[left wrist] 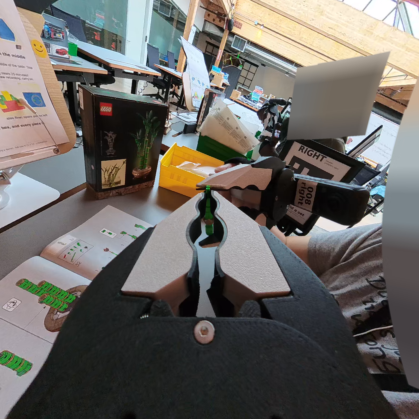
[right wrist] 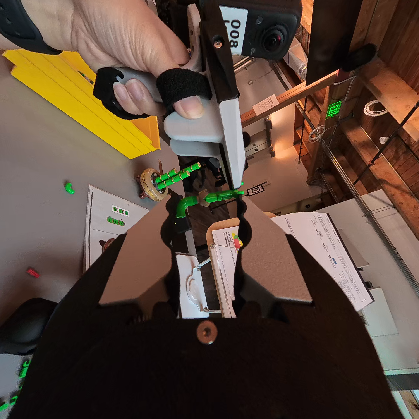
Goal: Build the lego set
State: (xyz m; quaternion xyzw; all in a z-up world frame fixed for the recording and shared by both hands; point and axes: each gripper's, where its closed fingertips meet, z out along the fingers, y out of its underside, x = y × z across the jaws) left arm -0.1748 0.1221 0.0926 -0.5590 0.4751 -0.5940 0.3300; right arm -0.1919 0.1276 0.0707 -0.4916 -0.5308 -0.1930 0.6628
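Left gripper (left wrist: 207, 199) has its jaws clenched on the green stem sub-assembly (right wrist: 213, 197), held up off the tabletop. The stem's long axis crosses the gap of the right gripper (right wrist: 205, 200) (jaws released), which meets it crosswise at the tip

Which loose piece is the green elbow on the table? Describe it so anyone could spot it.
Start at the yellow bin in the right wrist view, then drop to the bare grey table beside the open instruction booklet. The green elbow lies there alone: a short curved tube, unlike the straight red piece farther along.
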